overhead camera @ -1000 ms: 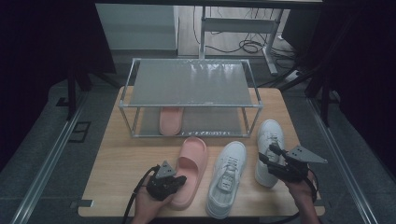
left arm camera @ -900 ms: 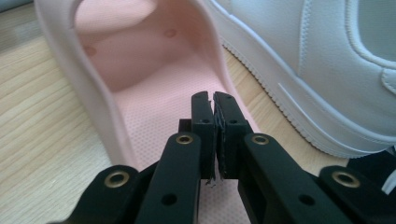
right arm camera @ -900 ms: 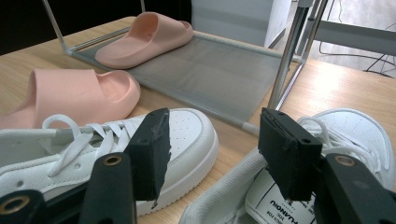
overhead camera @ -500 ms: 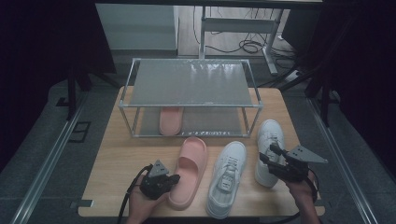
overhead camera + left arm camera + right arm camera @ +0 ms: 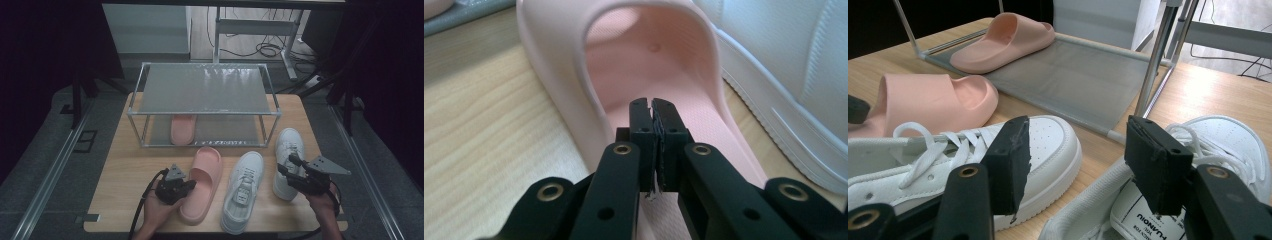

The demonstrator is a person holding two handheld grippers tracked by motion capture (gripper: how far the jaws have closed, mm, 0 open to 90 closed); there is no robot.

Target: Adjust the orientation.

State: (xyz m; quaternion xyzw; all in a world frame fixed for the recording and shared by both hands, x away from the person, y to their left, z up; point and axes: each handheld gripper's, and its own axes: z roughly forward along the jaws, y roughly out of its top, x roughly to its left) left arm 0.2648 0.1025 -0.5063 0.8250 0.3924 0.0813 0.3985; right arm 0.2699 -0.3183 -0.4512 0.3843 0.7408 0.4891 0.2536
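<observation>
Light wooden table (image 5: 125,175), dark room, left gripper (image 5: 187,186) fingers closed over pink slipper (image 5: 202,182), right gripper (image 5: 286,165) fingers open

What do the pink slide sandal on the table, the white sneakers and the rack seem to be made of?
Pink slide sandal: probably moulded foam or soft rubber; one matte piece without seams, with a finely textured footbed.
White sneakers: seemingly smooth leather or imitation leather, with perforated toes, fabric laces and rubber-like ribbed soles.
Rack: shiny metal tubes; grey shelves, perhaps mesh or plastic sheet.
</observation>
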